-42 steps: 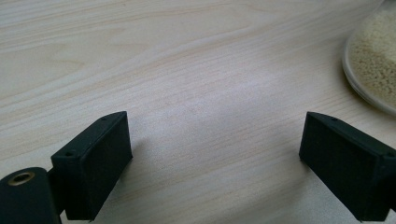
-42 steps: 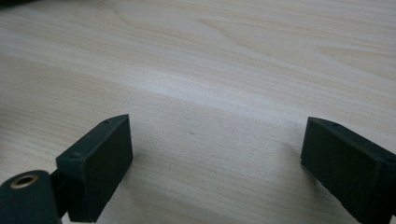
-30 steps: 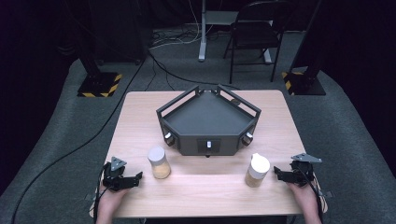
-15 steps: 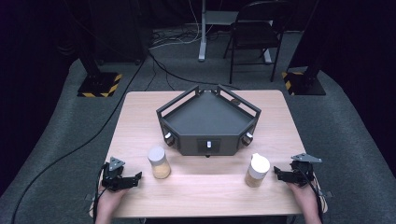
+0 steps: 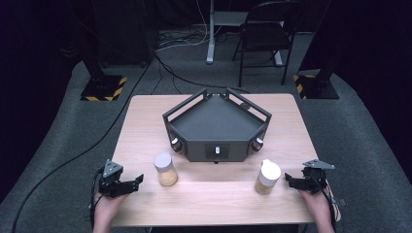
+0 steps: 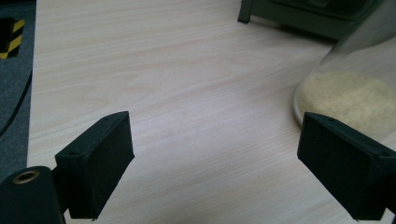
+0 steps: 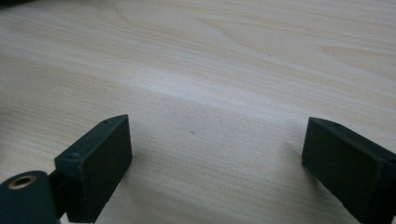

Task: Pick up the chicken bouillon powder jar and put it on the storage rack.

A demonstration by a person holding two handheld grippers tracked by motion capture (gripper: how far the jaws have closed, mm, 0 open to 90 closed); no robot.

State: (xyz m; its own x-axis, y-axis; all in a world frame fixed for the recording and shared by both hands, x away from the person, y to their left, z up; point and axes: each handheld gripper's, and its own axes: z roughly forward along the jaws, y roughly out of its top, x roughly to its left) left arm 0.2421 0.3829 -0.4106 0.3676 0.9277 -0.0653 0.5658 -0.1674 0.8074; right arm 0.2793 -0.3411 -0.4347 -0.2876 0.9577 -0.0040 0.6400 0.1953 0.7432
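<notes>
My left gripper (image 5: pixel 137 180) hovers over the table's front left, held by a hand, jaws pointing right toward a clear jar (image 5: pixel 165 169) of tan grains with a pale lid. In the left gripper view that jar (image 6: pixel 353 91) sits to the right, just beyond the right jaw. The left gripper (image 6: pixel 215 156) is open, its jaws have just been closing a little, and only bare wood lies between them. My right gripper (image 5: pixel 290 179) rests at the front right, open, pointing left at a white-lidded jar (image 5: pixel 267 176). In its own view the right gripper (image 7: pixel 217 158) frames bare tabletop.
A dark five-sided tray with a railed rim (image 5: pixel 217 127) stands in the middle of the wooden table (image 5: pixel 145 121); its corner (image 6: pixel 299 14) shows in the left gripper view. A folding chair (image 5: pixel 265 34), cables and striped stand bases lie on the floor beyond.
The left gripper has lifted slightly and shifted a little. The right gripper and both jars have stayed put.
</notes>
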